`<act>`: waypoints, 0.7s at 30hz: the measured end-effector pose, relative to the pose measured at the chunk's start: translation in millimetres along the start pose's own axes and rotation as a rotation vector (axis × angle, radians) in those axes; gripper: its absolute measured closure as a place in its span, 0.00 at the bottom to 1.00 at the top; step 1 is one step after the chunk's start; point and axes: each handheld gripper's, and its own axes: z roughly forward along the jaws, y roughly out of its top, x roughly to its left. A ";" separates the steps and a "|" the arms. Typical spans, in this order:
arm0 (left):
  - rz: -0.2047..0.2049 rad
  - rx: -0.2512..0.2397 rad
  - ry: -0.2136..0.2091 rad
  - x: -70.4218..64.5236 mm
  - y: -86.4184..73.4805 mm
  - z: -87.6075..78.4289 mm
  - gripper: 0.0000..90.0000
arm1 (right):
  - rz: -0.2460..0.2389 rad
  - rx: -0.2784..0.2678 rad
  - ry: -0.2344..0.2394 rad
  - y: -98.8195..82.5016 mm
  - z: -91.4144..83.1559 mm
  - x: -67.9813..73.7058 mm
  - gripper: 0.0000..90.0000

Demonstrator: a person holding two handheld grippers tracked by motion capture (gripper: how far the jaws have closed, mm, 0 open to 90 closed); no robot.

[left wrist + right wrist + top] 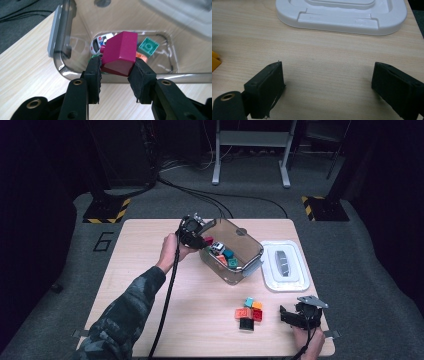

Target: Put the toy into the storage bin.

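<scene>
The high view looks forward and down on the whole tabletop (165,305) from well above the clear bin (250,251); the left gripper view sits close at that bin's (75,67) rim; the right gripper view skims low toward the white lid (342,23) beside the bin, shared with the high view (285,265).

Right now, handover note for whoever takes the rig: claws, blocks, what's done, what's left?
Left claw: shut on a magenta block, at the near rim of the clear bin.
Right claw: open, nothing in it, over bare table near the white lid.
Done: several blocks and a small toy car lie in the bin.
Left: drop the magenta block in, then move the pile by the right claw. The lid is off beside the bin.
</scene>
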 end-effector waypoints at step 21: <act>-0.011 -0.124 -0.042 -23.4 -33.5 -40.4 0.21 | -0.001 0.000 0.001 -0.1 -0.1 0.0 0.11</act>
